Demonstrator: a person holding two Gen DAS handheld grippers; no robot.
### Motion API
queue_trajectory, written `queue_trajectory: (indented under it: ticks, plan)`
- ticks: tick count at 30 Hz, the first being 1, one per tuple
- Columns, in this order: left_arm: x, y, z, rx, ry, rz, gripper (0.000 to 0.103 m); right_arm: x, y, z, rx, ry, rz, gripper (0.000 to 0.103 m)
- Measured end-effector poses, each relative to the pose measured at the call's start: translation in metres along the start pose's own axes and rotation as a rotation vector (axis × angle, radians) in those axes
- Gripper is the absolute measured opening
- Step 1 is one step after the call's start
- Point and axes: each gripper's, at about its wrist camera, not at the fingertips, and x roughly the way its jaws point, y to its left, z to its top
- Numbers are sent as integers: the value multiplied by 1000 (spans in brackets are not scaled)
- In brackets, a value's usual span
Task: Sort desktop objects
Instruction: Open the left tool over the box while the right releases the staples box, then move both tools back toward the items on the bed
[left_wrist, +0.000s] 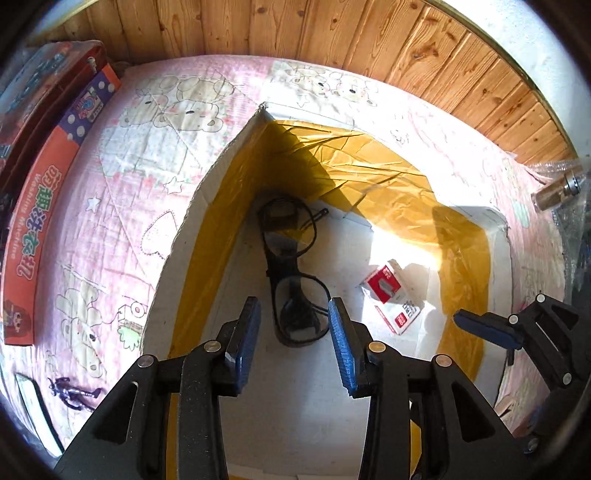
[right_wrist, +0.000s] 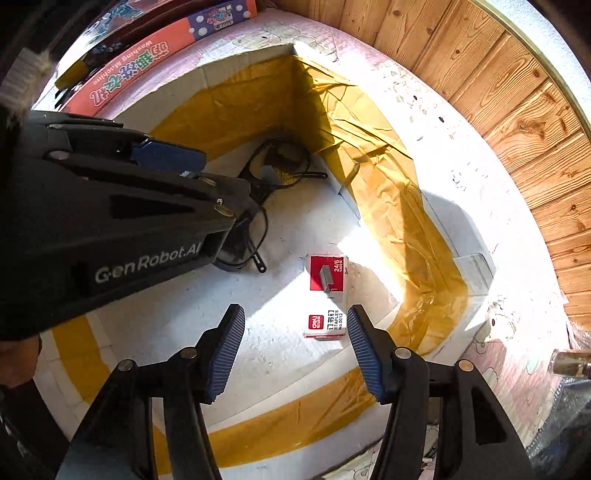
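Note:
A white cardboard box (left_wrist: 221, 162) lined with yellow tape lies open on the pink cloth. On its floor, near the far corner, lies a pair of black glasses (left_wrist: 291, 266). A red and white staples box (left_wrist: 393, 299) lies to their right in the sun. My left gripper (left_wrist: 293, 302) hangs open above the glasses, with nothing between its blue pads. My right gripper (right_wrist: 295, 312) is open above the staples box (right_wrist: 327, 295) and does not touch it. In the right wrist view the left gripper's finger (right_wrist: 170, 157) covers part of the glasses (right_wrist: 273, 166).
An orange toy carton (left_wrist: 40, 221) lies along the cloth's left edge. A small purple figure (left_wrist: 74, 393) lies near the front left. A metal object in plastic wrap (left_wrist: 557, 188) sits at the right. A wooden wall (left_wrist: 332, 29) runs behind.

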Motion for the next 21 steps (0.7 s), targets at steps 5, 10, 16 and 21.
queue_trajectory:
  ticks: [5, 10, 16, 21]
  plan:
    - [-26, -8, -33, 29, 10, -8, 40, -32, -1, -38, -47, -54, -1, 60]
    - [-52, -14, -72, 69, 10, -20, 40, -64, 22, -66, -84, -110, -3, 64]
    - [-84, -33, -112, 128, -30, -19, 40, -56, 31, -86, -103, -174, 2, 64]
    - [-116, -50, -142, 161, -105, -26, 40, -65, 35, -109, -90, -232, 18, 64]
